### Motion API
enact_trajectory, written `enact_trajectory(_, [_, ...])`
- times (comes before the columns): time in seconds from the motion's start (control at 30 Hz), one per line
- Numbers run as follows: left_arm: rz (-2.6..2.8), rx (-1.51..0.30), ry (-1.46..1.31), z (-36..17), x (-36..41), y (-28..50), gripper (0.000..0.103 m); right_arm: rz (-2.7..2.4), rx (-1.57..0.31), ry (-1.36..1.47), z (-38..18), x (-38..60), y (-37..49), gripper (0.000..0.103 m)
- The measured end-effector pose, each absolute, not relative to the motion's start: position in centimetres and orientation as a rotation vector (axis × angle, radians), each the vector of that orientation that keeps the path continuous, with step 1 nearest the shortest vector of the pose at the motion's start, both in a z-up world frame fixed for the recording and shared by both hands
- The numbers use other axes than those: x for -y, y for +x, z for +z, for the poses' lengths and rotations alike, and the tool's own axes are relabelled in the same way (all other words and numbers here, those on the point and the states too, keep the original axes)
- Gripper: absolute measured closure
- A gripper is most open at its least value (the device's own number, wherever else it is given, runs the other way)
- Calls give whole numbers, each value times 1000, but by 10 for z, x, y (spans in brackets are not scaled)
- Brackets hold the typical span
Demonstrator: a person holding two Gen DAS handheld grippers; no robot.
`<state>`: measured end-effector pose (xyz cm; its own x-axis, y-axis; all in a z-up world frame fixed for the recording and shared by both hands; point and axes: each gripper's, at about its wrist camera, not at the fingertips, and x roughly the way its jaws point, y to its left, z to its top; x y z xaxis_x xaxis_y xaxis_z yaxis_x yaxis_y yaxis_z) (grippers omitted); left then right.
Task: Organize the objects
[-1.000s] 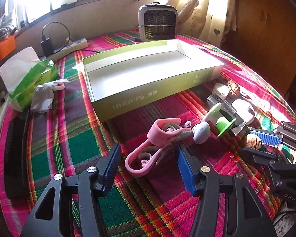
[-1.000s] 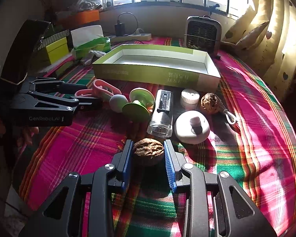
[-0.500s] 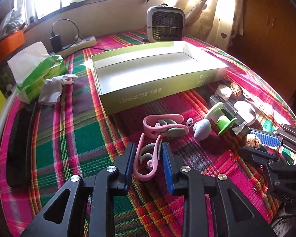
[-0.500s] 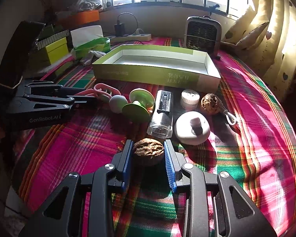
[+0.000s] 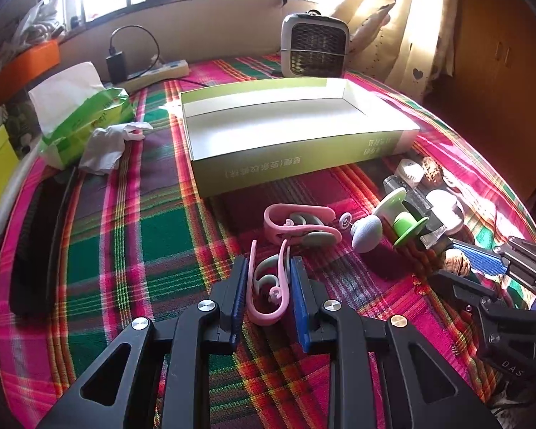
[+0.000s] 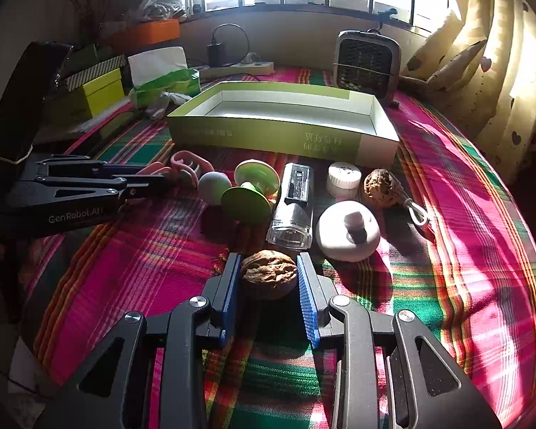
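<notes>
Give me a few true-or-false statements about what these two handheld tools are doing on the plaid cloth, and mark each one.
1. The right tool has a walnut between its fingers. True.
2. The green box already holds several items. False: its white inside is bare.
3. The left tool is closed around a pink clip. True.
4. The walnut is lifted high above the cloth. False: it sits on the plaid tablecloth.
5. The small fan heater stands behind the box, near the window. True.
6. The clear flashlight lies inside the box. False: it lies on the cloth in front of the box.
</notes>
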<state>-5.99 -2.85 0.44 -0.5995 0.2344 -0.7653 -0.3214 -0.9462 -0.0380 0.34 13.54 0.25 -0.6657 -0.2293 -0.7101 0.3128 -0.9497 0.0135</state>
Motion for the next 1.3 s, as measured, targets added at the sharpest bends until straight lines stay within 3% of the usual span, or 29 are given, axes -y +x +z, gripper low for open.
enact_trajectory(1.3, [2619,-87,-1138,44,14,-60,82,-2607,-93,1017,41,-143,-21,71])
